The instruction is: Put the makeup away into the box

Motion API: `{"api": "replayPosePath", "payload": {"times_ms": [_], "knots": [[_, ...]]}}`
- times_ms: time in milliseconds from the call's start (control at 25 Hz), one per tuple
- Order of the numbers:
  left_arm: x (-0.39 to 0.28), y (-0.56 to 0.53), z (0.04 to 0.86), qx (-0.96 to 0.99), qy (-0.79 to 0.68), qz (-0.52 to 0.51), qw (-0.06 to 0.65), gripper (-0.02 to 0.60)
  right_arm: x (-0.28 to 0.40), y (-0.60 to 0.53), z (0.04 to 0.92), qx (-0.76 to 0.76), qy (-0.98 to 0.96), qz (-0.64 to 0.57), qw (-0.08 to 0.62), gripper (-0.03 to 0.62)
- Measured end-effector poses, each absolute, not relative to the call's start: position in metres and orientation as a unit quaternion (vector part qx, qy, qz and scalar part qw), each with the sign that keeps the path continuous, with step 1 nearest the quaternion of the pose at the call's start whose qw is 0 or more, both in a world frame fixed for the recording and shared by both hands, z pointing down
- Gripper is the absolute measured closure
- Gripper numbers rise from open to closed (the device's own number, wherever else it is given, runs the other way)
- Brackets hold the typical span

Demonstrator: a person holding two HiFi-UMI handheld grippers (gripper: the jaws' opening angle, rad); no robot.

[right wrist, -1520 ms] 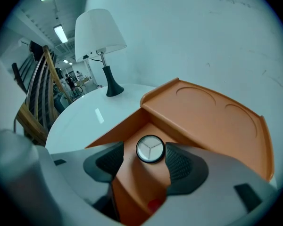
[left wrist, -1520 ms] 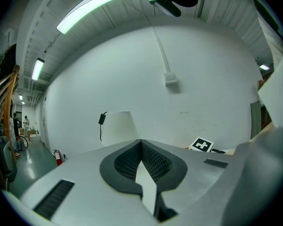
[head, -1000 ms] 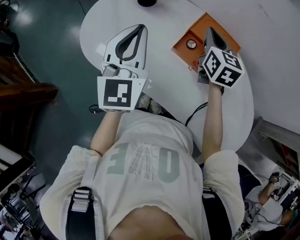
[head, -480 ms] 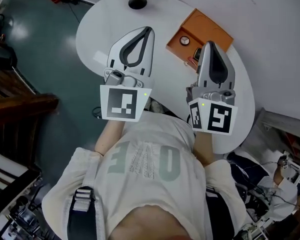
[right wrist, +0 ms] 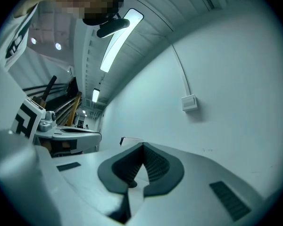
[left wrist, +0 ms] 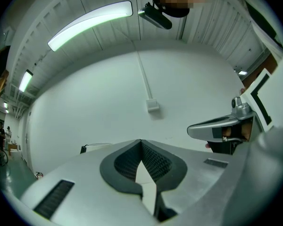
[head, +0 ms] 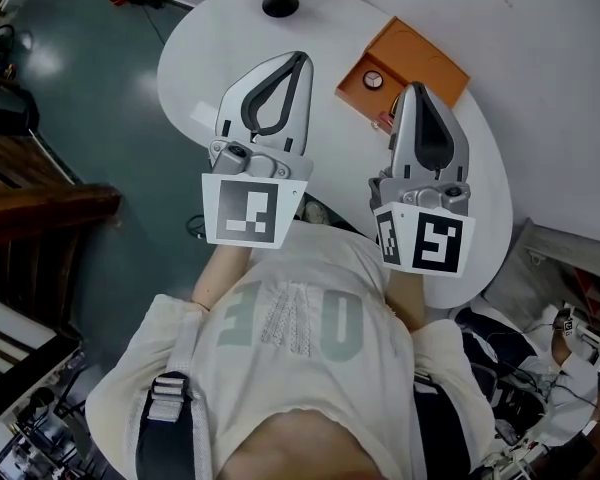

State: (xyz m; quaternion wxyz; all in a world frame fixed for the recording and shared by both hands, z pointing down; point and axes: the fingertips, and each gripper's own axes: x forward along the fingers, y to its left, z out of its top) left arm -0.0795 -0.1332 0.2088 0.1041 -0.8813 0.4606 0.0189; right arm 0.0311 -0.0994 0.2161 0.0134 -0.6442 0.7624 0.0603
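The orange box (head: 420, 53) lies open on the white table (head: 210, 58) at the far right. A small round compact (head: 373, 81) rests in its near compartment. A small reddish item (head: 386, 120) shows at the box's near edge; what it is I cannot tell. My right gripper (head: 417, 87) is held level, its tip over that near edge, jaws shut and empty. My left gripper (head: 300, 57) hovers level over the table's middle, also shut on nothing. In the gripper views the left gripper's tips (left wrist: 141, 141) and the right gripper's tips (right wrist: 142, 145) meet against a white wall.
A black round object (head: 280, 4) sits at the table's far edge. A white wall box (left wrist: 153, 105) with a conduit is ahead. The table's left rim drops off to a teal floor (head: 90, 98). A cable (head: 392, 226) hangs below the near edge.
My right gripper has pulled back from the orange box toward me and tipped up to level. The left gripper has lifted a little. Both have held nearly still over the last half second.
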Motion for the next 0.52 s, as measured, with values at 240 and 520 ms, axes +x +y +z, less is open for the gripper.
{"api": "replayPosePath", "payload": {"times_ms": [240,520], "knots": [[-0.0776,-0.1316,0.2060,-0.882,0.460,0.023,0.103,0.575,0.0379,-0.0975,0.2125,-0.648,0.759,0.060,0.016,0.591],[-0.0755,-0.1308,0.2078,-0.883,0.458,0.015,0.103,0.575,0.0402,-0.0975,0.2132,-0.647,0.760,0.058,0.009,0.591]]}}
